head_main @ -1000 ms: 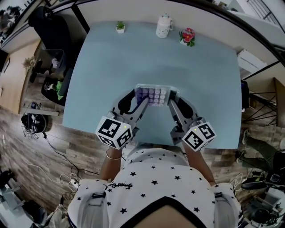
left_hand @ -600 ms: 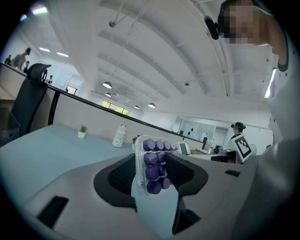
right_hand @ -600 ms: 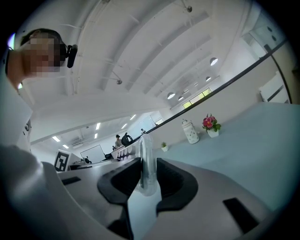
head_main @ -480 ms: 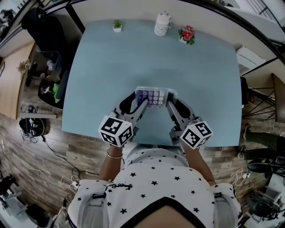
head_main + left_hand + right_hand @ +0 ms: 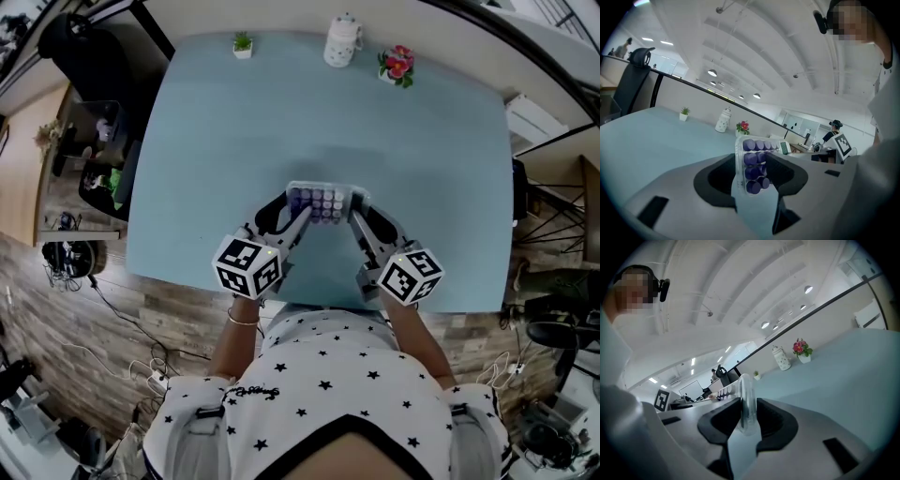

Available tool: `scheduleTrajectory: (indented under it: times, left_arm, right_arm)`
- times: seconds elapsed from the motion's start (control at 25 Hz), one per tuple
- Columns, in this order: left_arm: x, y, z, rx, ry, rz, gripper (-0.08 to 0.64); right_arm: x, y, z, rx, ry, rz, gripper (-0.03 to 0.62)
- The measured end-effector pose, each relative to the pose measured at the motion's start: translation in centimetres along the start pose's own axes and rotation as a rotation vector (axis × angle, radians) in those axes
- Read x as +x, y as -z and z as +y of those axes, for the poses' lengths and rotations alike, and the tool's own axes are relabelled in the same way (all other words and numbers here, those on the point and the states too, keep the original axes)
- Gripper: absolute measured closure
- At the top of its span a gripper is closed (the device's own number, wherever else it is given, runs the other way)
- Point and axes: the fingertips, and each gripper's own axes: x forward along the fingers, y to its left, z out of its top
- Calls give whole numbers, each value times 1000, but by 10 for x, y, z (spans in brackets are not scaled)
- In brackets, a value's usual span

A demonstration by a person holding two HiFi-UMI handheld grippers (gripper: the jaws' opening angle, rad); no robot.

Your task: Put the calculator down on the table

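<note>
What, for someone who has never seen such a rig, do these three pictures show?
No robot here: a person holds a two-jaw gripper in each hand. The head view looks down from the person's head; each gripper view looks along that gripper's jaws. The left gripper and right gripper each clamp one side of a purple-keyed calculator over a light blue table. At its far edge stand a small plant, a white jar and flowers.
</note>
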Motion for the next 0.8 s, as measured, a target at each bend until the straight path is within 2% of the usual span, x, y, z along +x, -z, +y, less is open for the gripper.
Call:
scheduleTrajectory:
  times: [0.8]
  left_arm:
    - [35, 56, 15, -69, -40, 145, 348]
  right_arm:
    - [9, 42, -47, 54, 63, 146, 485]
